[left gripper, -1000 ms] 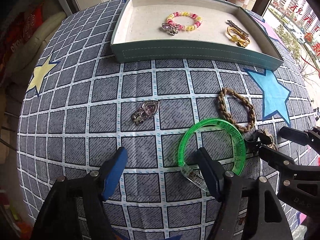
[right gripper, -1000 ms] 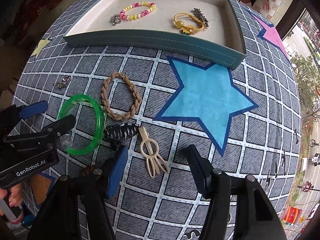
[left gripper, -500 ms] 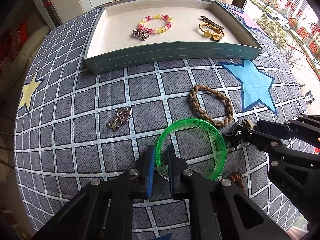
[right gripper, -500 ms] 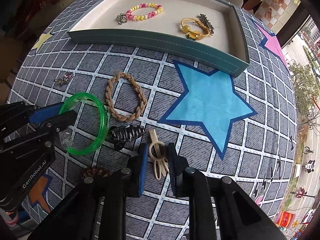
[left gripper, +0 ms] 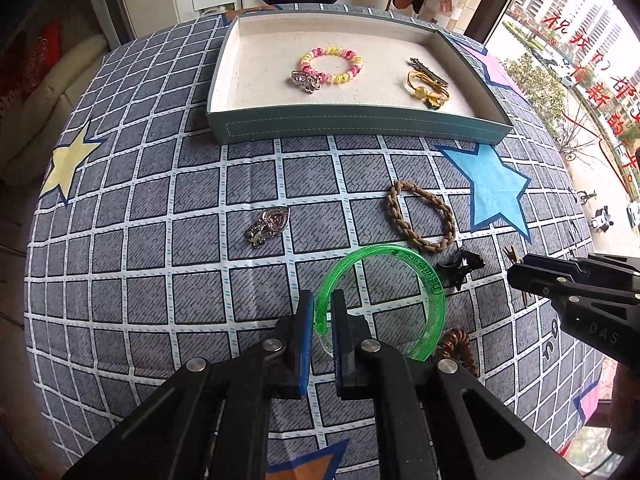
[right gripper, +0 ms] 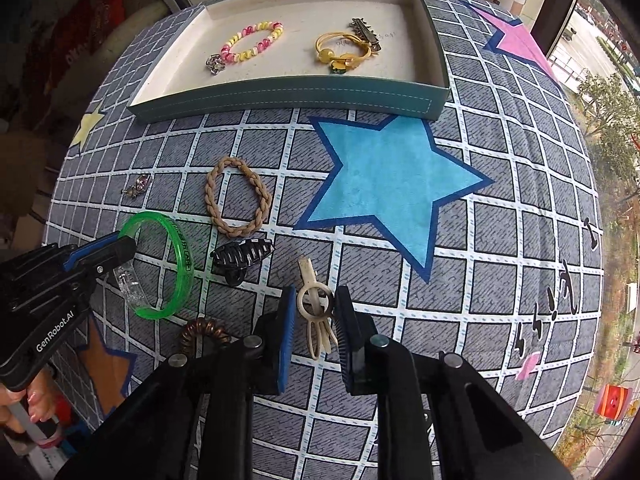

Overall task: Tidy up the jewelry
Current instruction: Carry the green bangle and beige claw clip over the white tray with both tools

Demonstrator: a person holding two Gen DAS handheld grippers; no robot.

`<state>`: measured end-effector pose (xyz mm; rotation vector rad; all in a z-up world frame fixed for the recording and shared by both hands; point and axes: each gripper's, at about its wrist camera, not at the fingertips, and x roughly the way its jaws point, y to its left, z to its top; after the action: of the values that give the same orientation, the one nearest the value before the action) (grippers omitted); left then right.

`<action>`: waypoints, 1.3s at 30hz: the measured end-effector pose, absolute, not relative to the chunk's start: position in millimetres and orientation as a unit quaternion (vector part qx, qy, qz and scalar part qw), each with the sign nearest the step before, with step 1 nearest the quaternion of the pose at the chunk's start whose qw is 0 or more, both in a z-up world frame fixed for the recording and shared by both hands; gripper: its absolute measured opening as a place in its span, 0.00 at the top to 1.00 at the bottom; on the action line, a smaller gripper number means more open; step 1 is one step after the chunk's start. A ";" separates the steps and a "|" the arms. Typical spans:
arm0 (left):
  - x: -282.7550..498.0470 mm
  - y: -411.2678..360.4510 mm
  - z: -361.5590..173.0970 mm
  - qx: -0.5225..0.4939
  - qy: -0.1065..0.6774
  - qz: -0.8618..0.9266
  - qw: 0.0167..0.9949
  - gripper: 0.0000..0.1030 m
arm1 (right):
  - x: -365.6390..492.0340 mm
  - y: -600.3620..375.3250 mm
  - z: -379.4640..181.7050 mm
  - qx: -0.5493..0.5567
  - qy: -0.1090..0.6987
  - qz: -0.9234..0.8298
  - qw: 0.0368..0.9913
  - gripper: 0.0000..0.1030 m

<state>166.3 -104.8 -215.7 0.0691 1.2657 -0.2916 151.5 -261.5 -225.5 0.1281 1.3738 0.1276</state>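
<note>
Two grips in place at once. Left gripper (left gripper: 319,322) clamped fully down on the near rim of the green bangle (left gripper: 434,304), pads pinching the band from inside and outside; far side of the ring low over the checked cloth (left gripper: 160,280), contact with it not clear. Right gripper (right gripper: 314,308) closed on the cream hair clip (right gripper: 316,302), pads pressing the clip's ring from both sides, prongs hanging toward the camera.

Landmark: teal tray (left gripper: 360,124).
- Both held pieces well short of the tray's near wall, on the cloth side.
- Already inside the tray: beaded bracelet (left gripper: 332,65), silver charm (left gripper: 306,80), yellow hair tie (left gripper: 426,88), metal clip (left gripper: 428,70).
- Between the tray and the grippers: braided band (left gripper: 420,216), heart pendant (left gripper: 268,226), black claw clip (left gripper: 460,266); just beside the bangle, on its side away from the tray, coiled brown tie (left gripper: 456,344).

Recommended handling:
- Lift straight up before travelling, enough to clear the tray's near wall.
- Keep the bangle's free arc clear of the black claw clip and the braided band.
- Hold pressure steady; thin rim, likely to pivot in the pads.
- Aim for bare lining between the beaded bracelet and the yellow hair tie.
- Keep both tools apart on approach.
</note>
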 end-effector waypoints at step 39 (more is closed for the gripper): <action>295.4 -85.4 -133.3 -0.016 0.507 -0.106 0.856 0.80 | 279.8 -312.9 -150.3 0.120 0.557 0.069 0.819 0.80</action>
<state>295.4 -85.4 -133.3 -0.0344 1.0649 -0.2223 279.8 -312.9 -150.3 0.2555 1.1872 0.1462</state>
